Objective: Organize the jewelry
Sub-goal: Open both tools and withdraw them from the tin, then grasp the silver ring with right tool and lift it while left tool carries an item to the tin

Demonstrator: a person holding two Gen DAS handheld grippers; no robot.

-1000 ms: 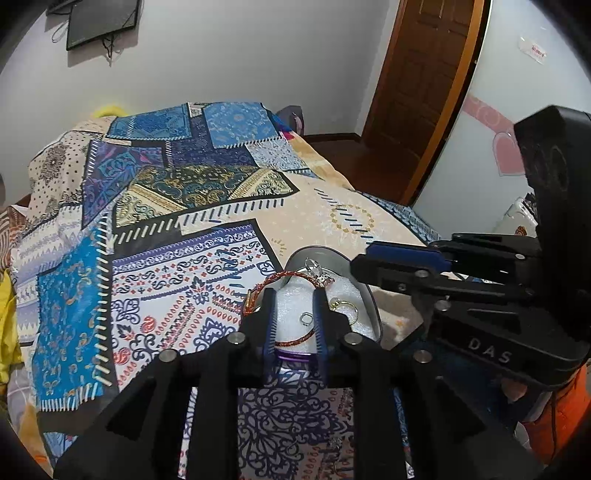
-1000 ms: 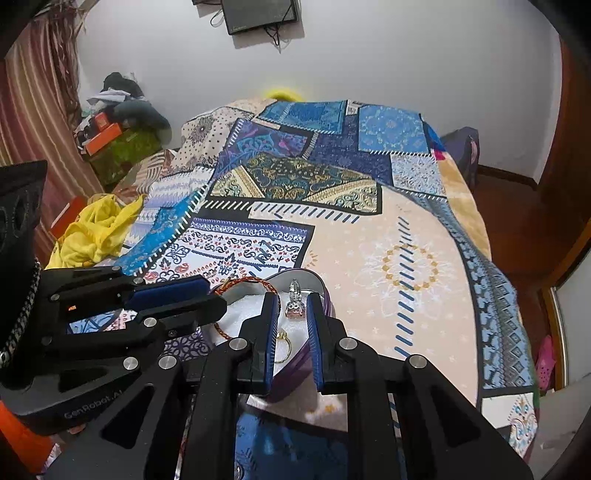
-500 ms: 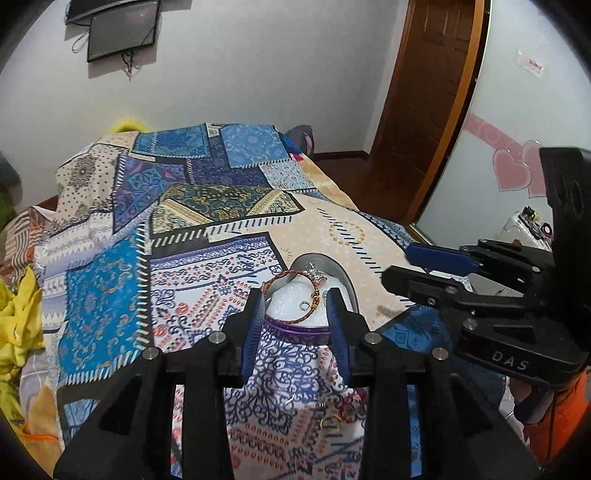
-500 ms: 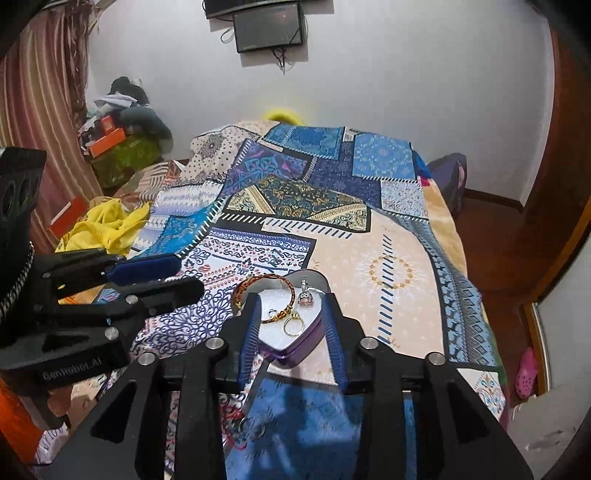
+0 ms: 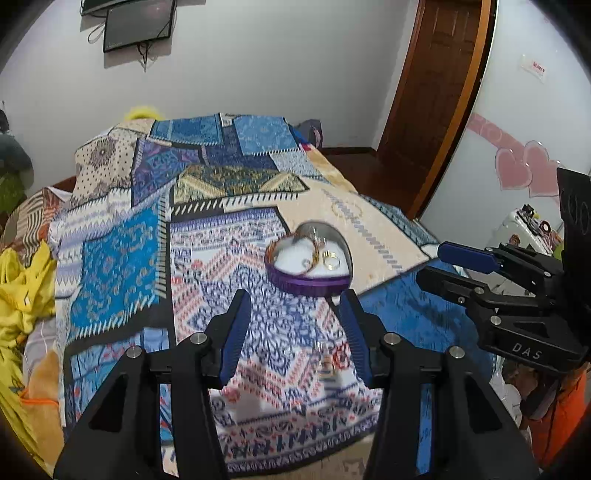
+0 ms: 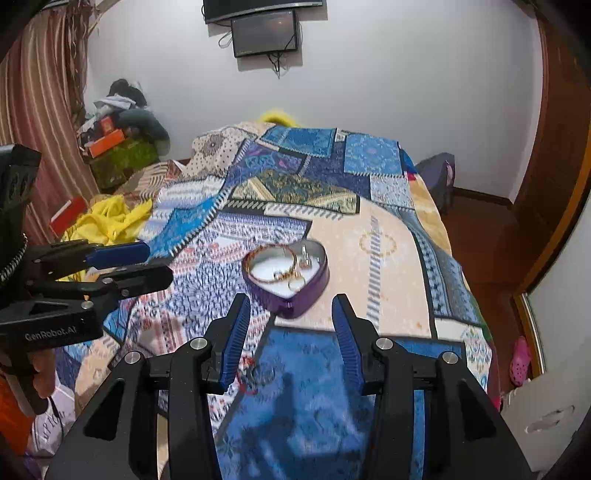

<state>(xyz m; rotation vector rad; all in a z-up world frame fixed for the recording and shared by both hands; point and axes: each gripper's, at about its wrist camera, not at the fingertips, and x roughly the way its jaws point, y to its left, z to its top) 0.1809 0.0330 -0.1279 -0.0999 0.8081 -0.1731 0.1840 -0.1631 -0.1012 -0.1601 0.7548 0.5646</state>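
Both jaws stand wide and empty: left gripper (image 5: pixel 295 332), right gripper (image 6: pixel 288 332). The purple heart-shaped tin (image 5: pixel 308 284) holds a bangle (image 6: pixel 275 264) and rings on the patchwork bedspread (image 5: pixel 122 258); small pieces (image 5: pixel 327 360) lie loose nearer. A hard pinch could bury them in the soft quilt. TV (image 6: pixel 264 33) and door (image 5: pixel 432 99) behind.
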